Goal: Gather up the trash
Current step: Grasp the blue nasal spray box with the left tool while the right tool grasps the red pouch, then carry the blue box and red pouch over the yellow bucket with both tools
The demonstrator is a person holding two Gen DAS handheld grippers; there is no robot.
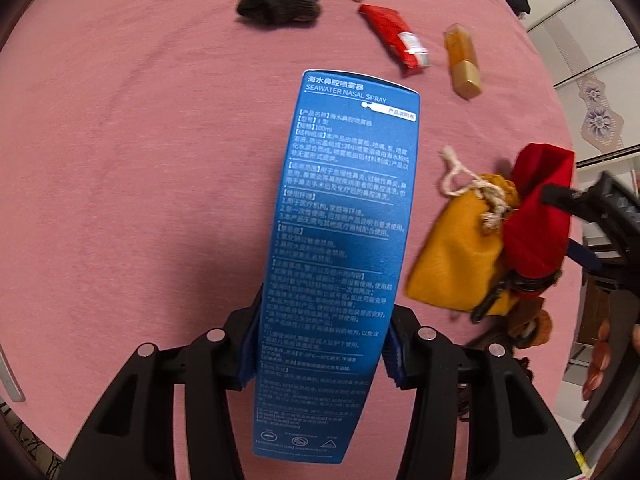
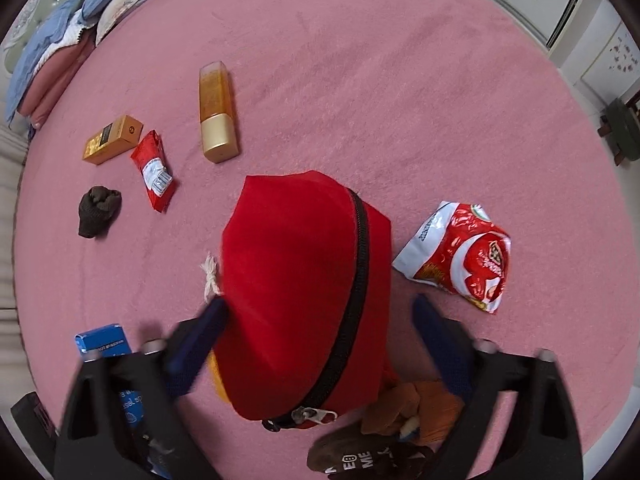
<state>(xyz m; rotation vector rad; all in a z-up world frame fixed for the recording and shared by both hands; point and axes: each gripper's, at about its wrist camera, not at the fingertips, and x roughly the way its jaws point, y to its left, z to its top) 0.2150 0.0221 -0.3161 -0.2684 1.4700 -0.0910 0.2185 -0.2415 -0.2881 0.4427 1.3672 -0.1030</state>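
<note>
Blue box (image 1: 340, 248): "SEAWATER NASAL SPRAY", "100ml", Chinese txt. Brown plush (image 2: 360, 460): "ME".

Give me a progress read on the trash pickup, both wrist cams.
Nothing visibly binned yet. In hand: left gripper clamps the tall blue nasal-spray carton. Right gripper is open around the red zippered fabric pouch. Left on the pink bedspread: red-and-white snack bag, small red wrapper, gold box, amber bottle.
</note>
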